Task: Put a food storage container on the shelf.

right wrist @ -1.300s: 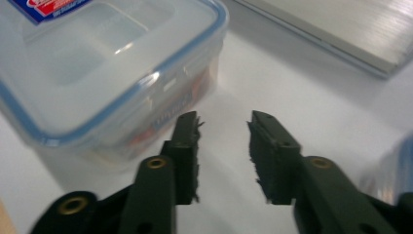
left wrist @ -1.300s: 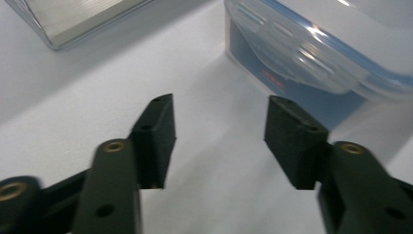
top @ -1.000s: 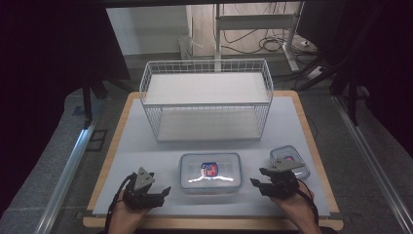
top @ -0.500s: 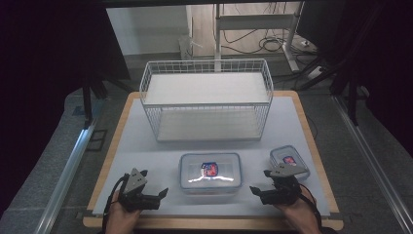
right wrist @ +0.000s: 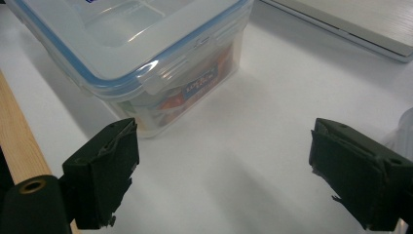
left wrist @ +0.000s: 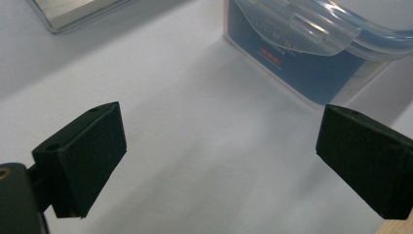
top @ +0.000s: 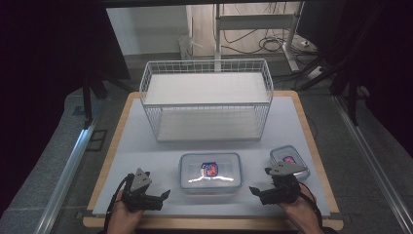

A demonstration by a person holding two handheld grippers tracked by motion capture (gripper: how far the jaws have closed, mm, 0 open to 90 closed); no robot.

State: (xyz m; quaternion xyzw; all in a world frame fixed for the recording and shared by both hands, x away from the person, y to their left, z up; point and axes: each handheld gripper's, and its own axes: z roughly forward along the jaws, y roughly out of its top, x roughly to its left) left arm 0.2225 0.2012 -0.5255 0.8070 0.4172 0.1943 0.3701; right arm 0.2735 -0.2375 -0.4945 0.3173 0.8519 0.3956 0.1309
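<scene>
A large clear container point(top: 210, 171) with a blue-rimmed lid and a red and blue label stands on the white mat near the front. My left gripper point(top: 163, 198) rests to its left, jaws pointing at it. In the left gripper view the gripper point(left wrist: 219, 156) is open over bare mat, with the container point(left wrist: 311, 44) ahead to the right. My right gripper point(top: 257, 192) sits to the right of the container. In the right gripper view it point(right wrist: 224, 170) is open and holds nothing, and the container point(right wrist: 141, 48) stands ahead to the left.
A white wire basket point(top: 207, 100) stands at the back of the mat. Behind my right gripper lies a small lidded container point(top: 287, 157). The wooden table edge point(right wrist: 19, 146) runs close beside the right gripper. Bare mat lies between the large container and the basket.
Both hands have drawn the grippers back a little toward the front edge of the table. The containers and the basket have not moved.
</scene>
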